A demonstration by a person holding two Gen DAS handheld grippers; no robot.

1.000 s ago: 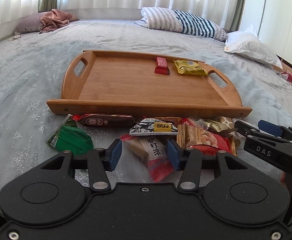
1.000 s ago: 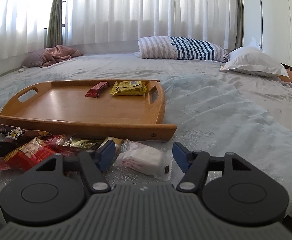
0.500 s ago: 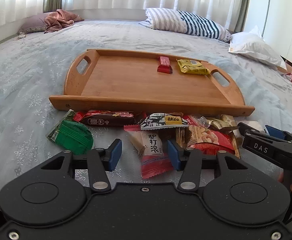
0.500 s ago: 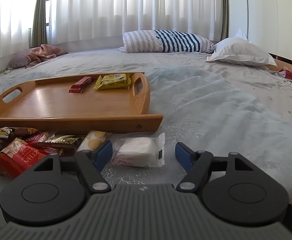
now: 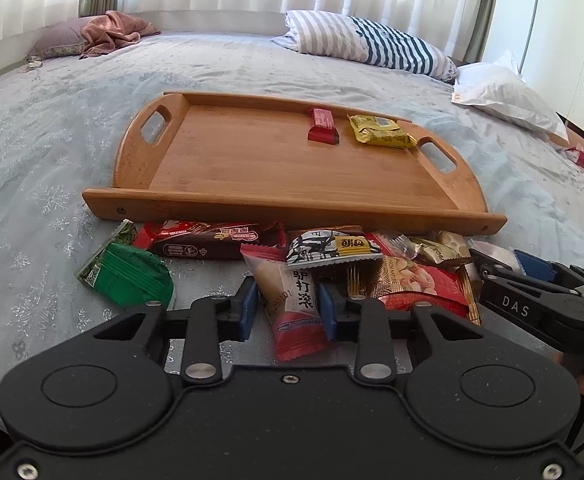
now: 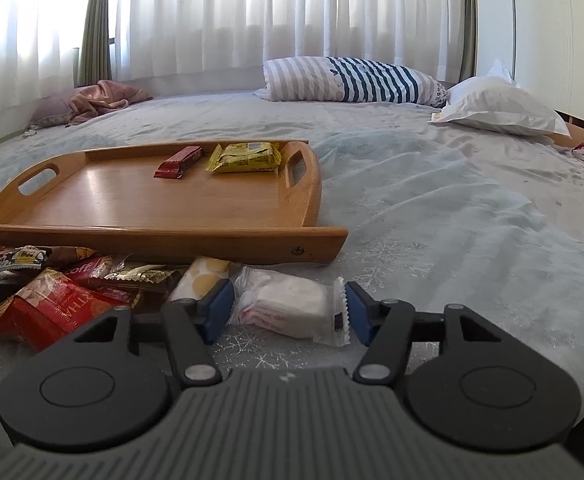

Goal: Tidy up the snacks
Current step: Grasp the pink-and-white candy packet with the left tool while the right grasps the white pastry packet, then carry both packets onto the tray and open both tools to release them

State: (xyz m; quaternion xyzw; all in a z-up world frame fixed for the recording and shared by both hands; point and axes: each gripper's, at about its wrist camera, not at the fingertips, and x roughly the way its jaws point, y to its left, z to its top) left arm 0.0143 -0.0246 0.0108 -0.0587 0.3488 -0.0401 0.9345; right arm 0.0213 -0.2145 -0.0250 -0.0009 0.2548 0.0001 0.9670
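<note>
Both grippers low over the bedspread, each set around a packet at the near edge of the snack pile. Left gripper [image 5: 288, 306]: blue pads spread, the pink-and-cream packet [image 5: 292, 300] lying between them, long axis running away from the tool toward the wooden tray [image 5: 292, 204]; pads sit at the packet's flanks, contact cannot be confirmed. The packet's far end is tucked under a black-and-white wrapper [image 5: 330, 246], so a straight lift may drag that one along. Right gripper [image 6: 288, 310]: pads spread wide, the white cake packet [image 6: 288, 306] between them, long axis crosswise to the fingers, crimped end just beside the right pad; a small gap shows at the left pad. Tray lies directly ahead of both tools, upper centre in each view, near rim just beyond the pile. It holds only a red bar [image 5: 324, 126] and a yellow packet [image 5: 380, 132] at the far right corner; most of the floor is bare. Judgement: next is closing on each packet, then lifting over the near rim. Open bedspread to the right of the white packet; a red bag [image 6: 52, 306] crowds the left.
</note>
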